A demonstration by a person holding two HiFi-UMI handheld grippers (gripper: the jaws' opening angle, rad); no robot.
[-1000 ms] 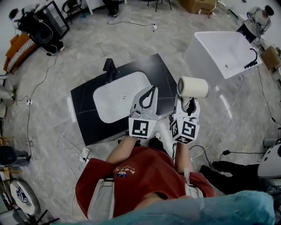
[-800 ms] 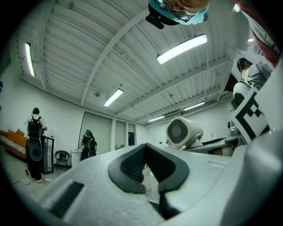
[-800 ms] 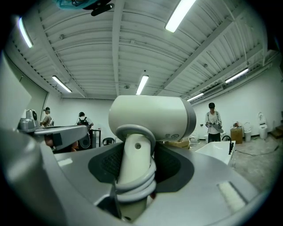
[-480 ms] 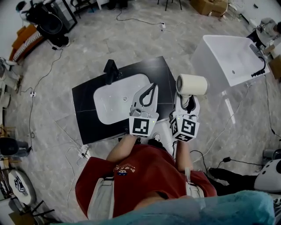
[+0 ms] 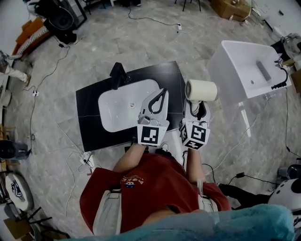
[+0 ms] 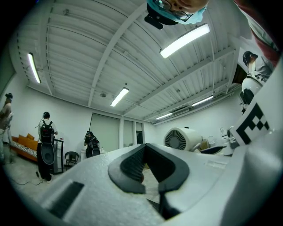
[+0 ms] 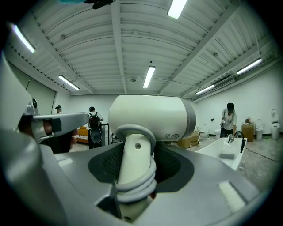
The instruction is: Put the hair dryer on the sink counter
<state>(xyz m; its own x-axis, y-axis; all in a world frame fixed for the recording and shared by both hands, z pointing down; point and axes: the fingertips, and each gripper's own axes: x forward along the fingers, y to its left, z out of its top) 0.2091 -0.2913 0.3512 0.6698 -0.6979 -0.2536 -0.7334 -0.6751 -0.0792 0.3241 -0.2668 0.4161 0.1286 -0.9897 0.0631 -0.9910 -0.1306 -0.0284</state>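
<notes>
Nearest is the person's red shirt (image 5: 150,183), with both forearms reaching toward twelve o'clock. The left gripper (image 5: 163,94) (image 6: 144,147) is clenched on nothing: its tips meet, and only the hollow between the dark pads shows behind them. The right gripper (image 5: 196,109) (image 7: 135,154), at its three o'clock, is grasping the hair dryer (image 5: 201,90) (image 7: 150,119) by the handle. The handle stands upright between the pads, with the pale cord (image 7: 132,185) wound round it. The cream barrel sits crosswise above the jaws.

The hair dryer is carried in the air. In the head view it shows just off the right edge of the black sink counter (image 5: 162,75), between counter and tub, not resting on either.

From the grippers, the counter spreads toward eleven o'clock. Sunk in it is the white basin (image 5: 113,113), which holds only its drain (image 5: 132,104). A black faucet (image 5: 117,75) stands at the basin's far left corner.

At two o'clock, well apart from the counter, stands a white tub (image 5: 235,59) (image 7: 216,148). A grey oblong piece (image 5: 263,70) (image 7: 227,156) lies inside it, and a black tap (image 5: 281,84) (image 7: 241,134) arches over its rim.

Farthest, black equipment (image 5: 61,19) sits at ten o'clock and a cardboard box (image 5: 221,5) at one o'clock.
</notes>
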